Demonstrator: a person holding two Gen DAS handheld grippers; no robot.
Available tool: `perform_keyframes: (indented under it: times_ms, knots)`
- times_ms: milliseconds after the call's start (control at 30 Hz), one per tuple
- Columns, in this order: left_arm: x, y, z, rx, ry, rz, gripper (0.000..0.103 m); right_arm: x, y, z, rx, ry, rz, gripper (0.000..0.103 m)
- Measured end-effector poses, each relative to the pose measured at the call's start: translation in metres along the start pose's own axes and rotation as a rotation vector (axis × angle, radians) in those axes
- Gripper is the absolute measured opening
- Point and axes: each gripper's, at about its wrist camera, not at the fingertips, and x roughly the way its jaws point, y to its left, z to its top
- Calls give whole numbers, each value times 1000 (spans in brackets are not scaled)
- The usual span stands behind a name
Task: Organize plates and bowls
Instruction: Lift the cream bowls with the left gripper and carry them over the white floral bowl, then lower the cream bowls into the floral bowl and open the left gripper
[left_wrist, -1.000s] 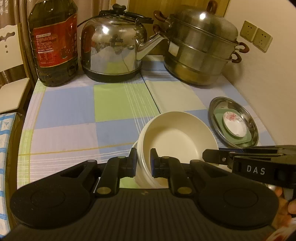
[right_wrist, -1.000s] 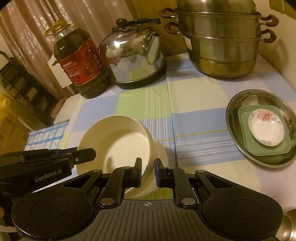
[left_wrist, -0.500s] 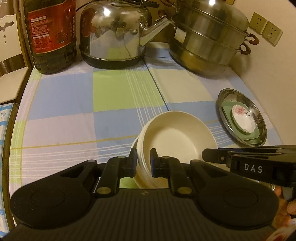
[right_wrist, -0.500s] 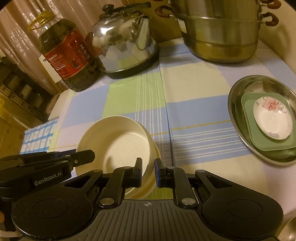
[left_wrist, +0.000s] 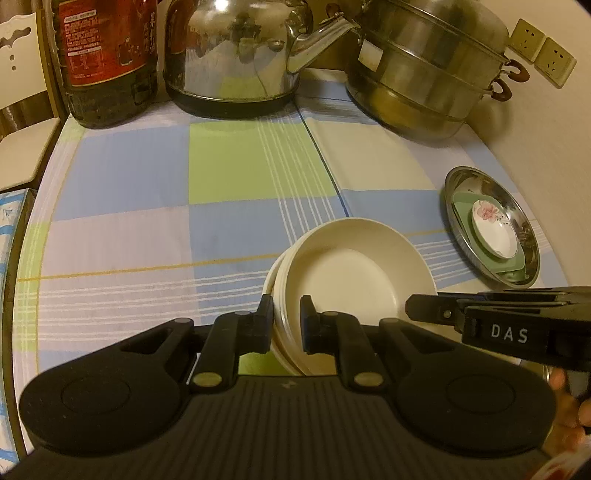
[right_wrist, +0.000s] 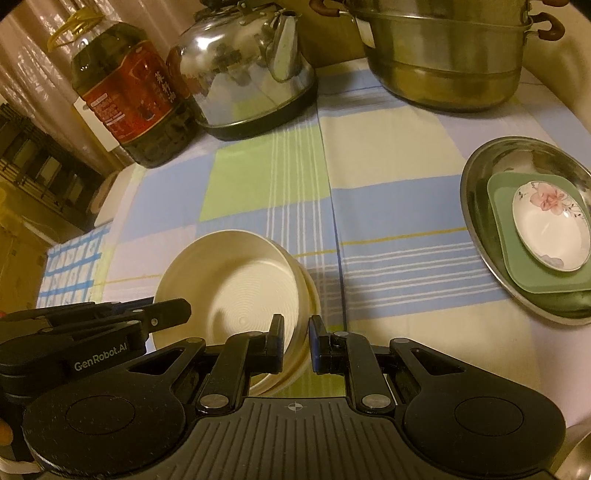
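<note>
I held the cream bowl stack (left_wrist: 351, 273) with both tools at once. The left tool (left_wrist: 287, 321) was clamped on the stack's near-left rim, one finger outside the wall and one inside. The right tool (right_wrist: 296, 341) was clamped the same way on the near-right rim. Neither tool stood open; each gripped the rim wall.

Position, referenced to the steel tray (right_wrist: 491, 206): the stack lay well apart from the tray, on the side away from the wall, toward the near edge of the desk (left_wrist: 147, 177). The tray already carried a green square plate (right_wrist: 498, 236) with a small floral dish (right_wrist: 550, 229) on top of it.

Whether the stack's base rested on the checked cloth or hung just above it, I could not tell from either view.

Controlling relation: both tools approached from the near side, pointing steeply downward, with the stack directly ahead of the fingers. The stack was round, so it had no long axis. The right tool sat on the tray side of the stack. I judged that any transfer toward the tray would be led by the right hand, with both grips kept level to avoid tipping the nested bowls.
</note>
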Motion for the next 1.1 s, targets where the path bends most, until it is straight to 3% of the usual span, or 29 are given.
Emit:
perform_keyframes:
  times_ms: [300,367,433,500,667,1100]
  knots:
    - [-2,-1,0,-11,0,0,16,3,-1,2,-2,-5,-4,17]
    - [-5,-2,1,-12,-8,4,17,0,0,1,-9,-23,-5,20]
    - [-10,-2,0,-13,-20,7,17,-3,0,0,-12,-40,-1,34]
    - [-18,-3,0,-15,-40,9,18,-8,0,-2,-12,-61,6,40]
    - [-43,-8,-6,-4,-92,27,21,-27,-1,-8,-6,-109,35,44]
    - [-114,-43,-68,16,-137,74,23,-101,-12,-63,-25,-180,109,47]
